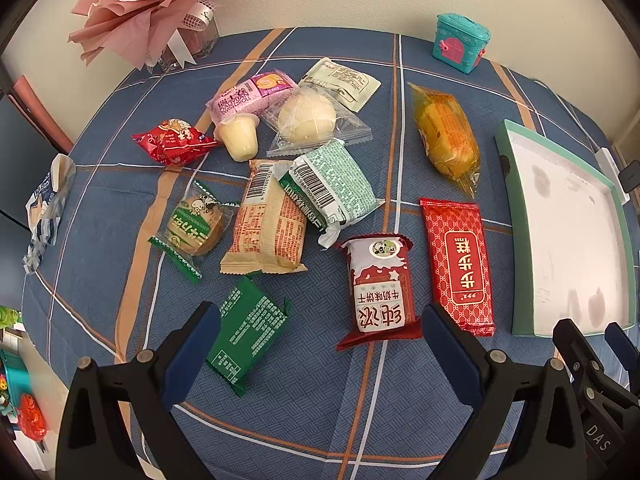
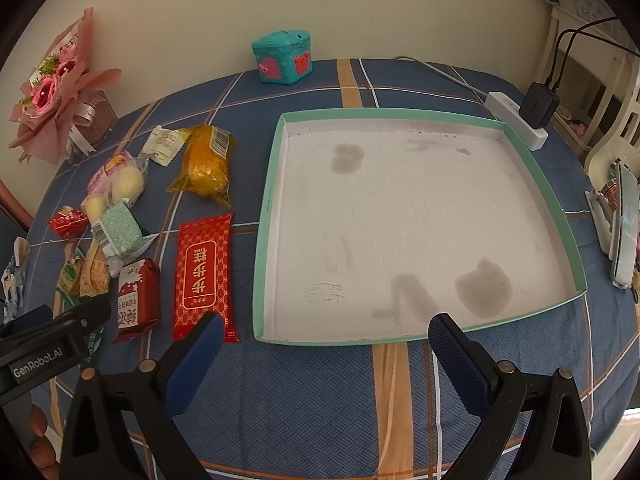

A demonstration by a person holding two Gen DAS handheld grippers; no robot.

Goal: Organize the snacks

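Two grippers, both spread wide and holding nothing. My left gripper hovers over the snack pile: the green packet lies just ahead of its left finger, and the red-and-white milk biscuit pack sits ahead between the fingers, nearer the right one. My right gripper faces the near rim of the mint-edged tray, which holds no snacks, with the long red packet ahead to its left. I judge it best to take free-lying packets first, gripping across the narrow width, gently, since wrappers crumple and slip.
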